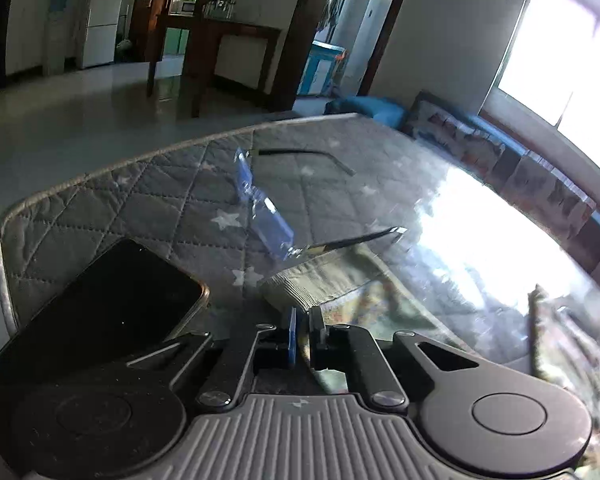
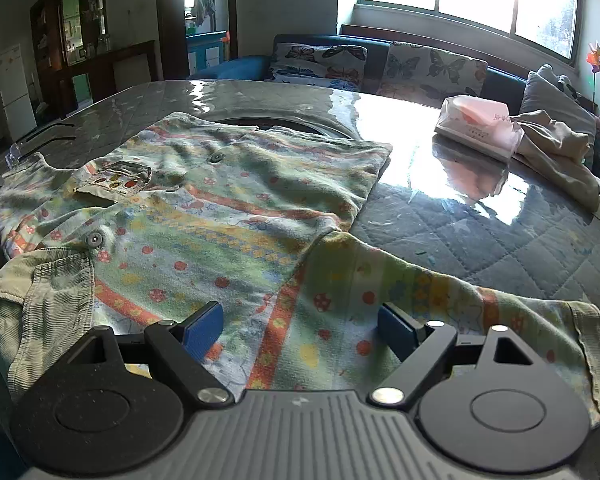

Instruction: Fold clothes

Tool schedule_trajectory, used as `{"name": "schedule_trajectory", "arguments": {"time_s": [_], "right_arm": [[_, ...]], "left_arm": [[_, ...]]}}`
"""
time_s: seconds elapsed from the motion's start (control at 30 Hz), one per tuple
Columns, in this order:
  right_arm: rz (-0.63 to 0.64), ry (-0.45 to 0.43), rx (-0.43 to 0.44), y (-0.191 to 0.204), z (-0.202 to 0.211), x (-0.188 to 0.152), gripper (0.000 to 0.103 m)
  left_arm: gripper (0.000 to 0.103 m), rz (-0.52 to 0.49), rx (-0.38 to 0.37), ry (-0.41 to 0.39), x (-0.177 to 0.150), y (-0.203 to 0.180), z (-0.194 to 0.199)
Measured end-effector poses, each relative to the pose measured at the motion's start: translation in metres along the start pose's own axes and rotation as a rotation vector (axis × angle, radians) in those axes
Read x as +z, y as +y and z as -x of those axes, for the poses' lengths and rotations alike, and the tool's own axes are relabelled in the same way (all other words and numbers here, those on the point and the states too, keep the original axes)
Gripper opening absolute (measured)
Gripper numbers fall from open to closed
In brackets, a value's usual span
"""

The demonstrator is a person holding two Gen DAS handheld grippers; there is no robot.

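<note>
1. A table (image 2: 480, 240) under a quilted grey cover and a glossy clear sheet fills both views; I judge it serves as the flat folding surface.

2. A small patterned garment (image 2: 220, 208), pale green with orange bands, mushrooms and flowers, lies spread face up across the near side of the table. One sleeve (image 2: 440, 292) reaches out to the right. Laid open like this, it looks ready for a first fold.

3. The right gripper (image 2: 300, 328) hangs just above the garment's lower part, tilted downward. Its blue pads (image 2: 204, 330) stand wide apart, with nothing between them, probably waiting to take cloth.

4. The left gripper (image 1: 305, 334), also angled down, has its jaws pressed together on a ribbed cuff (image 1: 296, 288) at the garment's edge, likely to lift that side over.

5. A pink tissue pack (image 2: 476, 128) and a beige cloth (image 2: 560, 152) sit well apart, at the table's far right.

6. A dark phone (image 1: 116, 300) rests just beside the left gripper.
</note>
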State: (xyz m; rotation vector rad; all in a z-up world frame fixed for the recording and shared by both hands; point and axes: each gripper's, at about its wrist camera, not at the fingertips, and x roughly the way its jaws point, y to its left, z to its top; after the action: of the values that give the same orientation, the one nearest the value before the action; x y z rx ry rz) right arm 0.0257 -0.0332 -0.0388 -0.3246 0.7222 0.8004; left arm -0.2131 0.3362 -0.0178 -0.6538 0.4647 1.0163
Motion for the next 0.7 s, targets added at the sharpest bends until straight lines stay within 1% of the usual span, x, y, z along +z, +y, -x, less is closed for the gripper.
{"name": "schedule_trajectory", "arguments": {"time_s": [0.1,0.17,0.23,0.33,0.5,0.57,0.6,0.67,0.7], "right_arm": [[0.002,0.000,-0.002,0.001,0.000,0.000,0.086],[-0.001,-0.001,-0.002,0.000,0.000,0.000,0.086],[-0.003,-0.002,-0.004,0.001,0.000,-0.001,0.086],[-0.002,-0.002,-0.004,0.002,0.000,0.000,0.086],[0.002,-0.003,-0.001,0.002,0.000,0.000,0.086],[0.005,-0.005,0.001,0.003,0.000,0.000,0.086],[0.010,-0.006,0.004,0.004,0.000,0.001,0.086],[0.014,-0.006,0.009,0.006,0.000,0.002,0.086],[0.018,-0.007,0.014,0.007,0.000,0.002,0.086]], "left_arm": [[0.006,0.028,-0.070,-0.031,0.004,-0.002,0.013],[0.004,0.015,-0.110,-0.052,0.005,-0.009,0.023],[0.003,-0.004,-0.180,-0.068,0.006,-0.020,0.036],[0.003,-0.032,-0.305,-0.067,0.007,-0.044,0.055],[0.003,-0.128,-0.526,-0.058,0.001,-0.096,0.085],[0.003,-0.164,-0.540,-0.062,-0.003,-0.110,0.091],[0.003,-0.184,-0.530,-0.071,-0.006,-0.115,0.092],[0.004,-0.185,-0.492,-0.056,-0.010,-0.114,0.086],[0.005,-0.170,-0.469,-0.041,-0.012,-0.110,0.081]]}}
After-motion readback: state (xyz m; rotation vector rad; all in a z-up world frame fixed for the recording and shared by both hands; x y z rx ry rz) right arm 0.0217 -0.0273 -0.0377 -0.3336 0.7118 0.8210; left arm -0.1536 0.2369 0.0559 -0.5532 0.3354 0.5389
